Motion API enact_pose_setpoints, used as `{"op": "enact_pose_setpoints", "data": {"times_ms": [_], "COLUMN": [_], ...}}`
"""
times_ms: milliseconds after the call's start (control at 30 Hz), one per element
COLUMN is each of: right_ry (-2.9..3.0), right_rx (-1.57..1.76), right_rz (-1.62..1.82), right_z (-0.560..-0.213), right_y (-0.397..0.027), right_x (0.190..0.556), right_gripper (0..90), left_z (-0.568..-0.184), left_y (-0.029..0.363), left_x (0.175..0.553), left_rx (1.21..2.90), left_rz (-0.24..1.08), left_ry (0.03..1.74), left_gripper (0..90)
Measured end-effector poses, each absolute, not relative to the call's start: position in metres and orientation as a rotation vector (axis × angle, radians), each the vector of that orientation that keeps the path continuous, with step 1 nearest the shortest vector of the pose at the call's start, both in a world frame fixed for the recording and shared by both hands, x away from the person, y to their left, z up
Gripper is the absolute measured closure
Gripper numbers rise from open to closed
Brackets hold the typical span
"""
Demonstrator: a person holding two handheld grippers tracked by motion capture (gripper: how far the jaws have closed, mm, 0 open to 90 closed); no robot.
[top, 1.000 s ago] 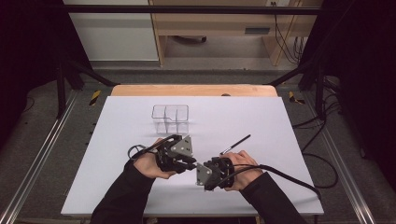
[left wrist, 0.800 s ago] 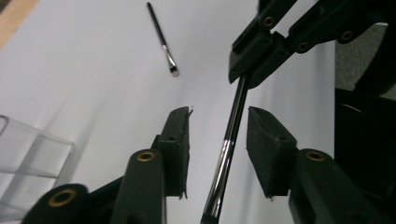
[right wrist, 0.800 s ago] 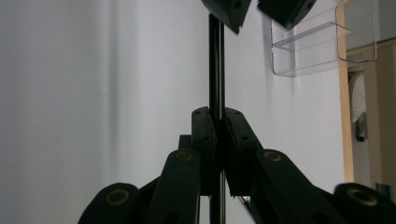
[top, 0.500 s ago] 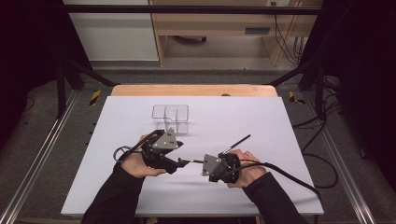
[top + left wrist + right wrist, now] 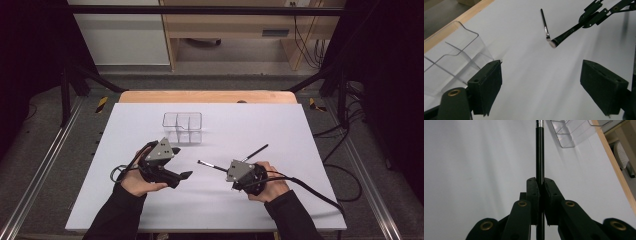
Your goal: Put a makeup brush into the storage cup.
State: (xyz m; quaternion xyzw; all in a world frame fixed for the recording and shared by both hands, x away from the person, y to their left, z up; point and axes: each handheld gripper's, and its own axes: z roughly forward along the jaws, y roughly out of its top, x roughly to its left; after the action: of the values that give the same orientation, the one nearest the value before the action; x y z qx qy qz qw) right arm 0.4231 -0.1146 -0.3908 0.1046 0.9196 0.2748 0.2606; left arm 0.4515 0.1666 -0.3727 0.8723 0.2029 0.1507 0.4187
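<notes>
High view overlooks the table [image 5: 300, 130]; both gripper views skim it closely.

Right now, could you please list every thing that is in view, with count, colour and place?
makeup brush: 1, black handle, pale tip, gripped in the right gripper, above the table
thin brush: 1, black, lying on the table beyond the right gripper
clear organizer: 1, transparent, compartments, far middle of the table
table: 1, white top, wooden far edge
left gripper: 1, black, fingers just opened, nothing between
right gripper: 1, black, shut on the brush
</notes>
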Motion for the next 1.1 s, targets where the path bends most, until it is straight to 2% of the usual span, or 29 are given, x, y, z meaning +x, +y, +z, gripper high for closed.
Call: {"op": "enact_pose_setpoints", "data": {"times_ms": [533,1100], "right_ry": [2.400,2.320], "right_rx": [0.547,0.704], "right_rz": [1.019,1.203], "right_z": [-0.403,-0.412], "right_y": [-0.125,-0.131], "right_x": [0.426,0.425], "right_gripper": [84.1,84.1], "left_z": [-0.394,-0.404], "left_y": [0.176,0.167], "left_x": [0.445,0.439], "left_rx": [2.042,1.879], "left_rz": [0.393,0.371], "left_ry": [0.663,0.738], "left_gripper": [15.2,15.8]}}
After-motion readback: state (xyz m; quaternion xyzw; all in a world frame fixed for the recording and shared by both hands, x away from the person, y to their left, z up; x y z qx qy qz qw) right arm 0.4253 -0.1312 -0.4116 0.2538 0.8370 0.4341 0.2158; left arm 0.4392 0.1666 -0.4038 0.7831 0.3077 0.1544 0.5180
